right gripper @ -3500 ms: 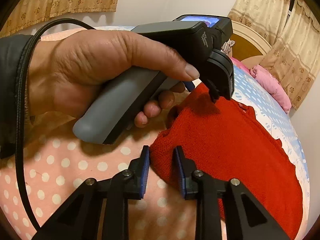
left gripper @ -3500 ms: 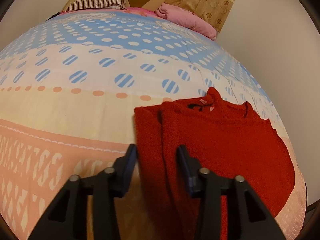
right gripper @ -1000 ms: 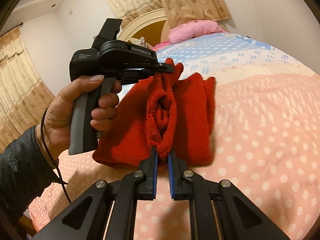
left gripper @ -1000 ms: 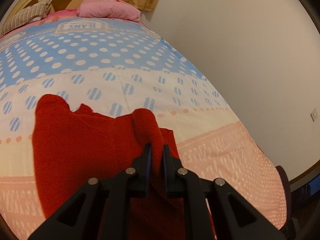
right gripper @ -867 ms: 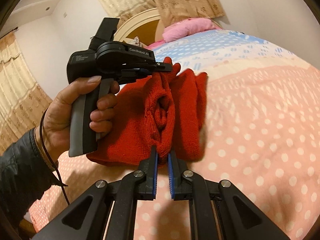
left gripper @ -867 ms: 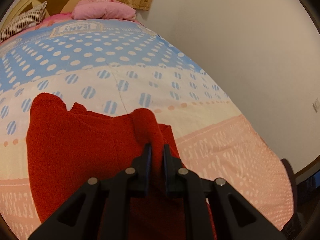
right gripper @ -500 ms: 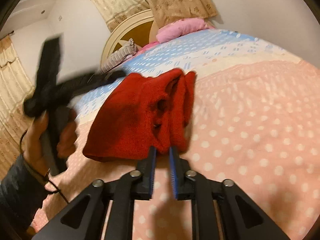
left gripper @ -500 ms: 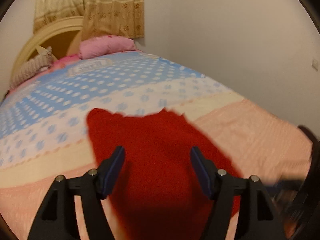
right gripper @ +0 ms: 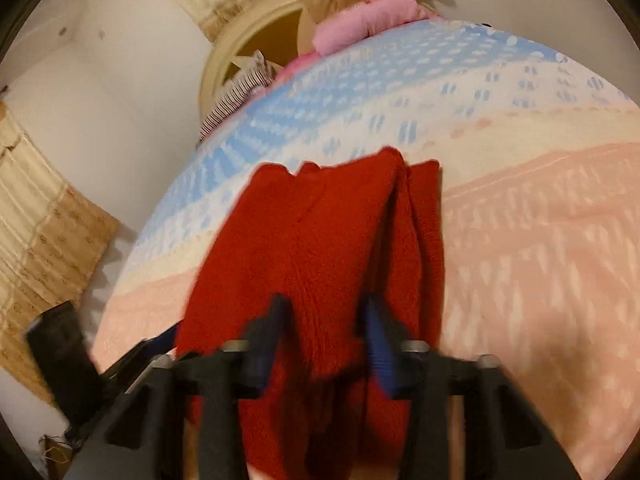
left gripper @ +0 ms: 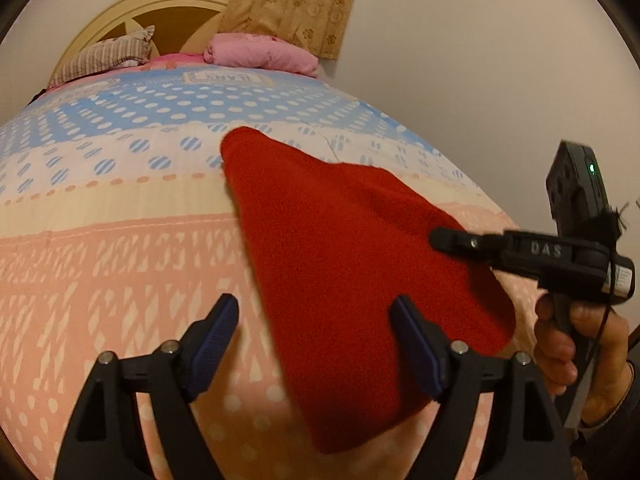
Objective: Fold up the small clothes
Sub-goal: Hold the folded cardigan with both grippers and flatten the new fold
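Two hand-held grippers hover over the folded red sweater (left gripper: 344, 264) lying on the bed (left gripper: 120, 264): the left hand-held gripper (left gripper: 316, 332) is spreading empty, the right hand-held gripper (right gripper: 326, 340) is narrowing loosely around a fold, probably letting it settle.

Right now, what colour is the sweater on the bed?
Solid red sweater; clearest in the left wrist view.

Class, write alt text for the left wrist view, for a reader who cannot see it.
A folded red sweater lies on a polka-dot bedspread, between the opening jaws of the left claw, which grips nothing. At right, a hand holds the right claw over the sweater's edge.
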A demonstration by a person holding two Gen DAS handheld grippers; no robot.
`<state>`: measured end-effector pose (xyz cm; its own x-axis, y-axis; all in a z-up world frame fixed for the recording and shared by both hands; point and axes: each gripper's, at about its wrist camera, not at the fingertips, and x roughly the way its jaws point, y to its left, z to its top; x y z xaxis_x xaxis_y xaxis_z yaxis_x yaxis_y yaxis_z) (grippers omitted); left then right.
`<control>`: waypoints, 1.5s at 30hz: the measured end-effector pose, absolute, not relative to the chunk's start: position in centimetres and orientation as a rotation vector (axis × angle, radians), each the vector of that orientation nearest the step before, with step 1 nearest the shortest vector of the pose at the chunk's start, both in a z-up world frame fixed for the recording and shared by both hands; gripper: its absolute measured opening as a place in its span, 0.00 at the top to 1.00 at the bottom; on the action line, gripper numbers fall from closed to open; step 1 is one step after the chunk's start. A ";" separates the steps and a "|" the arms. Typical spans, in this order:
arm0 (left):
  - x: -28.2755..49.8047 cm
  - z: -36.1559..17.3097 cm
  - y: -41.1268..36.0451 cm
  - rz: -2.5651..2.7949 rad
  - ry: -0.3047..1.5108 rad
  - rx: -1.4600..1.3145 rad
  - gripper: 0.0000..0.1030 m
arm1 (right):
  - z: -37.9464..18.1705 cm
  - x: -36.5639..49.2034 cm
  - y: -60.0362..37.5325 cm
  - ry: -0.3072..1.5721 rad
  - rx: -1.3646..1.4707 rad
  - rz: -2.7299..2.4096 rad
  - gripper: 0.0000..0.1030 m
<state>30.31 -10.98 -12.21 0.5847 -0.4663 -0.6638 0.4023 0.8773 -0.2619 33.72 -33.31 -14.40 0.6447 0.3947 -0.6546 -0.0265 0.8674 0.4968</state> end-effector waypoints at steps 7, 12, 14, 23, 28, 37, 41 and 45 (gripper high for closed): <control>29.5 -13.1 -12.0 -0.546 0.821 -0.029 0.12 | -11.5 30.9 -34.4 0.739 0.386 0.147 0.91; 29.2 -11.8 -12.0 -0.529 0.783 -0.022 0.11 | -14.7 32.0 -35.3 0.810 0.368 0.089 0.91; 29.8 -11.1 -11.8 -0.504 0.777 -0.030 0.11 | -14.8 32.1 -36.1 0.807 0.401 0.084 0.89; 31.7 -13.4 -12.3 -0.458 0.860 -0.056 0.06 | -8.6 30.7 -32.5 0.656 0.237 0.185 0.69; 31.3 -14.2 -11.9 -0.460 0.908 -0.114 0.02 | -11.8 32.2 -29.0 0.801 0.127 0.260 0.69; 30.6 -13.8 -12.1 -0.454 0.857 -0.115 0.02 | -12.9 26.1 -32.5 0.795 0.255 0.226 0.69; 30.3 -13.2 -12.6 -0.458 0.849 -0.082 0.02 | -14.8 25.8 -32.0 0.863 0.202 0.192 0.95; 30.6 -11.9 -12.2 -0.435 0.821 -0.103 0.02 | -14.7 25.2 -33.9 0.879 0.244 0.135 0.95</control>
<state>30.57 -12.16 -11.89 0.5993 -0.4134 -0.6856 0.3347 0.9073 -0.2545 25.24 -33.93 -14.69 0.6319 0.2165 -0.7442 -0.0171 0.9638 0.2659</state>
